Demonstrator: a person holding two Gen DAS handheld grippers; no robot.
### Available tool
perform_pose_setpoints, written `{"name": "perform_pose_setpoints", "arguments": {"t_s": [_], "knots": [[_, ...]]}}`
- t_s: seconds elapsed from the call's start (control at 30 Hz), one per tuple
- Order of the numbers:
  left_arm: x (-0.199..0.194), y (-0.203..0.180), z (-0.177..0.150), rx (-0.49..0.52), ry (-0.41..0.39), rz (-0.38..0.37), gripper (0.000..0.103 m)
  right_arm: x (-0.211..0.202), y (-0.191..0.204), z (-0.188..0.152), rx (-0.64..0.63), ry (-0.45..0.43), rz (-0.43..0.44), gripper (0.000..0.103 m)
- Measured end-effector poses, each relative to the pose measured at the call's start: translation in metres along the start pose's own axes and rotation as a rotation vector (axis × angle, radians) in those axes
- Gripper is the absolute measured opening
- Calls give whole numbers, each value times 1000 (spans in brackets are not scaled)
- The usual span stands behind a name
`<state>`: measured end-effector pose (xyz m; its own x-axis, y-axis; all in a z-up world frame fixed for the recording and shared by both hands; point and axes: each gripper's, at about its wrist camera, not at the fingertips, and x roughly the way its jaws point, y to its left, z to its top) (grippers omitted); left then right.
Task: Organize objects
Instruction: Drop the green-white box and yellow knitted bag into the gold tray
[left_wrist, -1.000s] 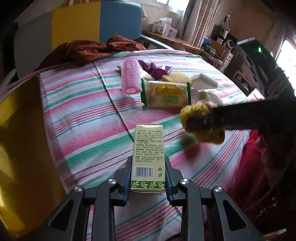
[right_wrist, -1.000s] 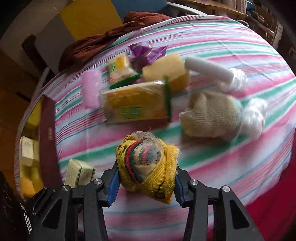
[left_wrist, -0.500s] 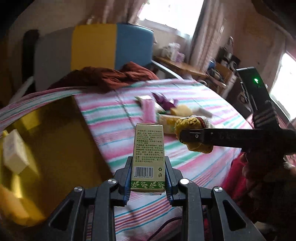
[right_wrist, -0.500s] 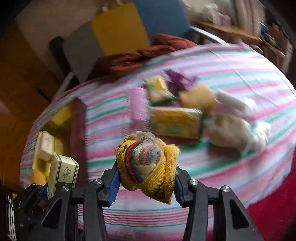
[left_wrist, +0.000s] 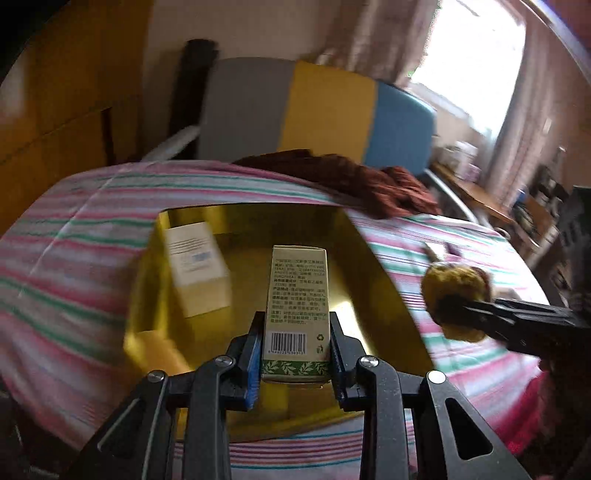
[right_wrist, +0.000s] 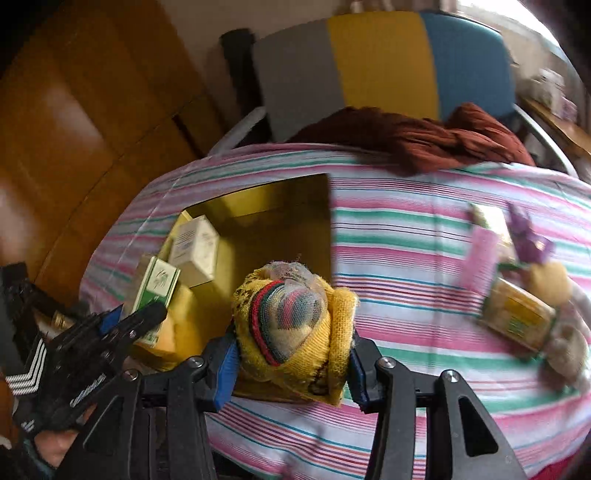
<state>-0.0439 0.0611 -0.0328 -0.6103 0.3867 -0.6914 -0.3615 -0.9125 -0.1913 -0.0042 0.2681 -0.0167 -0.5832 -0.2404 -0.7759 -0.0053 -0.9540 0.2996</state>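
Striped bedspread (left_wrist: 74, 258) bears a gold box (left_wrist: 376, 266) holding seemingly two cartons; each hand-held gripper pinches something.

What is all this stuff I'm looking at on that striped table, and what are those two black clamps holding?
striped tablecloth: one, pink, green and white, covers the table
gold box: one, shiny gold inside, open, at the table's near left
white carton: one, white, lying inside the gold box
green carton: one, pale green with barcode, held over the gold box
sock ball: one, yellow with red and green stripes, held near the box's edge
brown cloth: one, rust brown, bunched at the table's far edge
chair: one, grey, yellow and blue, behind the table
packets pile: several, yellow, pink, purple, blurred, on the table's right
left gripper: black, shut on the green carton
right gripper: black, shut on the sock ball
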Motion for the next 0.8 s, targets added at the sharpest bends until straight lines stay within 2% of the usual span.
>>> {"name": "perform_pose_setpoints", "arguments": {"t_s": [0.1, 0.2, 0.23, 0.27, 0.33, 0.53, 0.8], "knots": [[4, 24, -1, -59, 9, 7, 40, 16, 21, 2, -31, 22, 30, 53], [3, 34, -4, -67, 3, 57, 40, 31, 35, 1, -56, 57, 77, 55], [2, 37, -5, -75, 4, 63, 44, 36, 39, 0, -63, 71, 91, 58], [0, 41, -6, -85, 3, 70, 53, 40, 43, -3, -66, 83, 100, 60], [-6, 48, -9, -113, -10, 79, 62, 45, 46, -7, -64, 97, 119, 64], [-20, 54, -11, -130, -33, 122, 64, 43, 46, -15, -57, 103, 123, 69], [-42, 39, -5, -82, -95, 191, 71, 22, 48, -22, -83, 20, 13, 69]]}}
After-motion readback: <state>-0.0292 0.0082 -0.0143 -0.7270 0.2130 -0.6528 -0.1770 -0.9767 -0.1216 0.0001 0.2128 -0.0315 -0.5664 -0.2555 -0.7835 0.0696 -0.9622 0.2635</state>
